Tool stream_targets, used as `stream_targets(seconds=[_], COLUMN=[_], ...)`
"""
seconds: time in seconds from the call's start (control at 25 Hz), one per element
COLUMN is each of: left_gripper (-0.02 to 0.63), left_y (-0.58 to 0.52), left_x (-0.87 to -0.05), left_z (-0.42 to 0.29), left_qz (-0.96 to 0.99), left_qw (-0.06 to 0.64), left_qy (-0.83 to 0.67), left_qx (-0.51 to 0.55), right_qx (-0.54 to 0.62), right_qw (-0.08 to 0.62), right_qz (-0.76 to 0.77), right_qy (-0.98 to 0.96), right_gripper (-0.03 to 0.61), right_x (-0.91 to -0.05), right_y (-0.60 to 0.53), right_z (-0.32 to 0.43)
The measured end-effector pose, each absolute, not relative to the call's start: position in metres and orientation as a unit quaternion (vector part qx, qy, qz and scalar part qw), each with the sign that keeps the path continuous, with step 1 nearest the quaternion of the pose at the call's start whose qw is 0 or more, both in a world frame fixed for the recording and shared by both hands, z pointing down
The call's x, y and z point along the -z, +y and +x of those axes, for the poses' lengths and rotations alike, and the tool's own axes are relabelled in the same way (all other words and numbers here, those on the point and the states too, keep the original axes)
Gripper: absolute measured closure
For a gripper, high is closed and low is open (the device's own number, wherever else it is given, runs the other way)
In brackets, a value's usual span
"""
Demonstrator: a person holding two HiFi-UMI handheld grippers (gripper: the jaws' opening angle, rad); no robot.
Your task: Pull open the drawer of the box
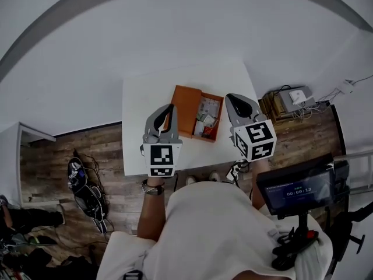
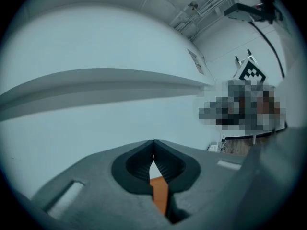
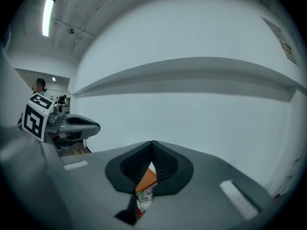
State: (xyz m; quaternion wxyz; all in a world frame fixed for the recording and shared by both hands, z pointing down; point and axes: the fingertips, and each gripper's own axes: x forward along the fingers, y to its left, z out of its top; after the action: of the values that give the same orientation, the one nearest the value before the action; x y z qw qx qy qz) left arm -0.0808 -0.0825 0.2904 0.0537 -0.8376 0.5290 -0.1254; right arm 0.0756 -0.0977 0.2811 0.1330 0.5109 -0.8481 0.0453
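On the white tabletop (image 1: 145, 98), toward its near edge: orange box (image 1: 186, 108), with drawer (image 1: 210, 120) seemingly already slid out on its right side, small packets (image 1: 205, 124) inside. For any travel left, best to brace the box with one tool, pinch the drawer's front edge with the other, then pull straight along the slide, level, without dragging the box. Left tool (image 1: 169, 107) and right tool (image 1: 231, 98) held up clear of the box, one on either side, both pressed together at the tips, pinching nothing, touching nothing.
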Motion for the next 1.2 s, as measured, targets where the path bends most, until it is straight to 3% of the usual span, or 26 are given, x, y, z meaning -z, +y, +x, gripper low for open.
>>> stream_targets(seconds=[0.48,1.2], left_gripper=[0.607,0.607], left_y=[-0.111,-0.115], left_x=[-0.236,-0.223], left_z=[-0.058,-0.058], left_qz=[-0.829,-0.829], left_qw=[0.092,0.110], left_qy=[0.546,0.543], left_qx=[0.078,0.074], right_qx=[0.004,0.029], right_qw=[0.102,0.100], right_qz=[0.505,0.504], right_qy=[-0.857,-0.857], right_gripper=[0.577,0.577], right_x=[-0.234,-0.222], right_y=[-0.126,-0.131], right_z=[0.094,0.086])
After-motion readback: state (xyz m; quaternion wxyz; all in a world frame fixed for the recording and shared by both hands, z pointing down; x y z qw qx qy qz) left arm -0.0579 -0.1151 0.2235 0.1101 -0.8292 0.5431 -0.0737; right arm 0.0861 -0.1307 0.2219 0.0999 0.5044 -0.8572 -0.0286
